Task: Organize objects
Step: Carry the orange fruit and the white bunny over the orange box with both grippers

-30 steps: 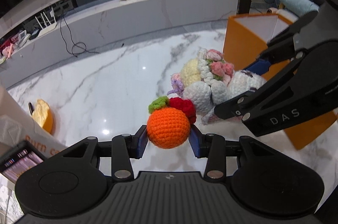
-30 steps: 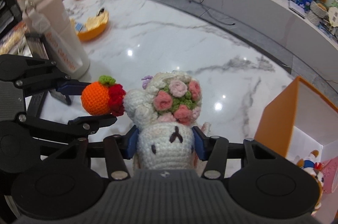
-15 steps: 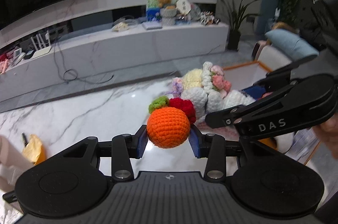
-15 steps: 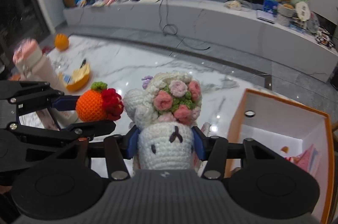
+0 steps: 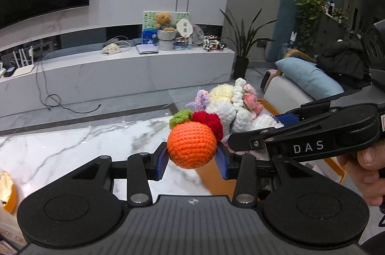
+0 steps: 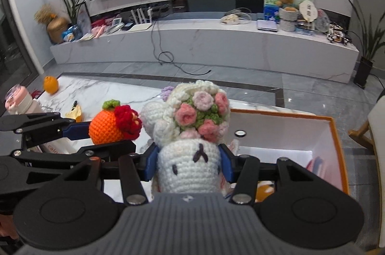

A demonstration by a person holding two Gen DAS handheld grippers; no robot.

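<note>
Gripping the crocheted orange (image 5: pixel 191 146) between my left tool's (image 5: pixel 191 160) blue pads, I hold it above the marble tabletop (image 5: pixel 72 149), just beside the crocheted bunny (image 6: pixel 190 166). My right tool (image 6: pixel 189 164) is clamped on the bunny's white head, its flower crown (image 6: pixel 199 113) pointing away from me. Right of the bunny sits the orange-rimmed box (image 6: pixel 336 146), open-topped, white inside.

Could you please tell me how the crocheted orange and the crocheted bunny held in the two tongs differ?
The crocheted orange is a plain orange ball with a green leaf and red flower; the crocheted bunny is white, with a stitched face and a crown of pink flowers. The orange looks smaller than the bunny. Both are crocheted yarn and clamped between blue pads.
</note>
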